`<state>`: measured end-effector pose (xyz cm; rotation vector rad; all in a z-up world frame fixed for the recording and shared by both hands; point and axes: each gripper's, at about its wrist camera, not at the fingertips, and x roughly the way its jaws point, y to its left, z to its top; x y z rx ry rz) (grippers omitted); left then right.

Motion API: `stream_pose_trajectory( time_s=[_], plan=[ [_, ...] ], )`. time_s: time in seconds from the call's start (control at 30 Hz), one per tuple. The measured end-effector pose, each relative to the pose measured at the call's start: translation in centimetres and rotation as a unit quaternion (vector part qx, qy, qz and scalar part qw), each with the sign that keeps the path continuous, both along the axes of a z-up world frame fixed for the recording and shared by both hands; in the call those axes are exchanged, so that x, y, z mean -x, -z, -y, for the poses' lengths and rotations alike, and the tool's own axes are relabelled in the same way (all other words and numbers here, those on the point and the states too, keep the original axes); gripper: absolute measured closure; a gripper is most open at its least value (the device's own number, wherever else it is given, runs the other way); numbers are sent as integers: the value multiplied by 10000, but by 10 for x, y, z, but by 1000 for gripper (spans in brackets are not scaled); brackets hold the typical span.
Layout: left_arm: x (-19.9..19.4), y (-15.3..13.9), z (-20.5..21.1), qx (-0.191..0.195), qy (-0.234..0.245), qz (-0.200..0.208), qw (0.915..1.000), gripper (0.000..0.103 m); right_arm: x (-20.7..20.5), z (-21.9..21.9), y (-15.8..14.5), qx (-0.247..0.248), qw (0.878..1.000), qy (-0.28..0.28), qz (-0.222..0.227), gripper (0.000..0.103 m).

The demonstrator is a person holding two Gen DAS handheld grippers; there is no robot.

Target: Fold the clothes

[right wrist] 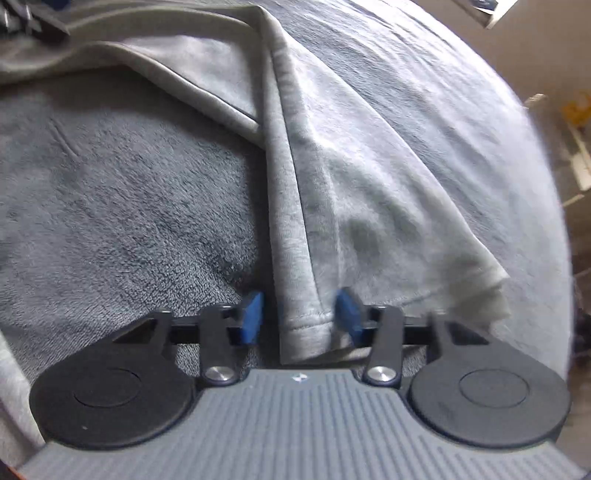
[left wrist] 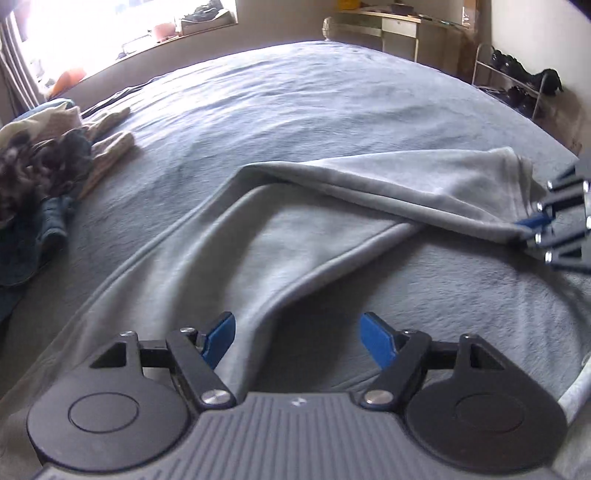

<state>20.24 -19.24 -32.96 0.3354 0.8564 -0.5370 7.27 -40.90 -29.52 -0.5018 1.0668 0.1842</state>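
A light grey garment [left wrist: 280, 236] lies spread on the blue-grey bed cover [left wrist: 295, 110], with one part folded back over itself. My left gripper [left wrist: 299, 339] is open just above the garment, and a ridge of cloth runs between its blue pads without touching them. My right gripper [left wrist: 530, 225] comes in from the right edge. In the right wrist view the right gripper [right wrist: 299, 317] is closed on the folded hem of the grey garment [right wrist: 306, 221]. The hem hangs out below the pads, and the cloth rises taut off the bed.
A heap of other clothes [left wrist: 44, 173], patterned, beige and denim, sits at the bed's left side. Past the bed stand a bright window sill [left wrist: 147, 40], a pale desk [left wrist: 399, 29] and a shoe rack [left wrist: 517, 85].
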Motion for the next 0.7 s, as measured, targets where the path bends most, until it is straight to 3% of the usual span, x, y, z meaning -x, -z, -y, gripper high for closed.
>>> stream_pose_trajectory(
  time_s=[0.07, 0.23, 0.4, 0.5, 0.53, 0.57, 0.6, 0.67, 0.7],
  plan=[
    [9, 5, 24, -62, 108, 15, 9999, 27, -5, 11, -13, -140, 9998, -172, -8, 95],
    [28, 15, 82, -202, 348, 51, 9992, 27, -46, 53, -65, -630, 9971, -326, 289, 96],
    [17, 11, 100, -209, 268, 147, 9993, 27, -141, 101, -109, -670, 9926, -354, 951, 96],
    [11, 19, 113, -359, 325, 136, 9987, 27, -218, 133, -109, -633, 9897, 91, 1278, 93],
    [10, 22, 117, -414, 336, 105, 9985, 27, -243, 146, -100, -720, 9895, 358, 1198, 93],
    [9, 24, 121, -449, 347, 78, 9984, 27, -269, 159, -88, -827, 9893, 649, 1008, 81],
    [9, 26, 124, -444, 362, 56, 9983, 27, -290, 171, -75, -901, 9880, 959, 808, 63],
    [10, 28, 130, -409, 440, 24, 9982, 27, -305, 194, -56, -1052, 9782, 1689, 595, 37],
    [12, 29, 133, -410, 524, 22, 9978, 27, -297, 207, -53, -1266, 9686, 2040, 637, 34]
  ],
)
